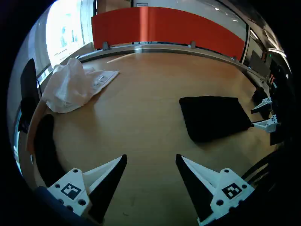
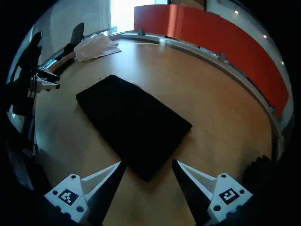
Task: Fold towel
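Item: black towel [image 2: 131, 120], lying flat on the wooden counter [image 1: 150, 94] as a compact, thick rectangle, so I judge it already folded at least once. Item: right gripper [image 2: 147, 167], fingers spread wide and holding nothing, poised just at the towel's near corner, which sits between the two tips. Item: left gripper [image 1: 150, 165], fingers likewise wide apart and empty, over bare counter well apart from the towel. Item: crumpled white cloth [image 1: 69, 86], heaped at the far edge of the counter, away from the work. Step in hand, as I judge it: between folds, or at the finish. A further fold calls for my right fingers to drop and pinch that near corner, while my left gripper crosses to the neighbouring corner for a matched lift.
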